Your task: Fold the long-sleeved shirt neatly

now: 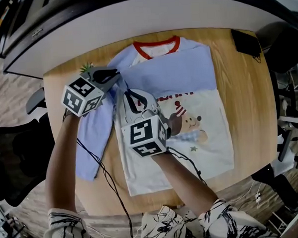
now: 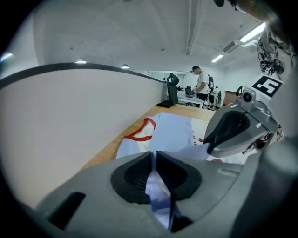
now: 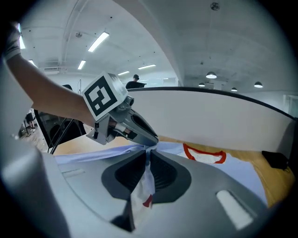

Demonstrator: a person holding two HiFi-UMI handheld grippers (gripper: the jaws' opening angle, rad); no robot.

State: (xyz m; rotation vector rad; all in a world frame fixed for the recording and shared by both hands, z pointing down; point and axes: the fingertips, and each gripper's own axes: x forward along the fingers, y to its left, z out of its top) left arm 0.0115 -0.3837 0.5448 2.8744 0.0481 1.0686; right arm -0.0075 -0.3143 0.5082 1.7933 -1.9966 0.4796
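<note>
Where the head view looks down, a pale wooden surface (image 1: 250, 101) with a rounded edge carries the long-sleeved shirt (image 1: 205, 143), which lies flat with its red collar toward a curved white partition (image 1: 133, 17). Bare wood shows on both sides. In the left gripper view, the left claw (image 2: 153, 155) has its ribbed dark pads pinching soft pale blue shirt cloth. In the right gripper view, the right claw (image 3: 148, 152) pinches white cloth of the shirt.
</note>
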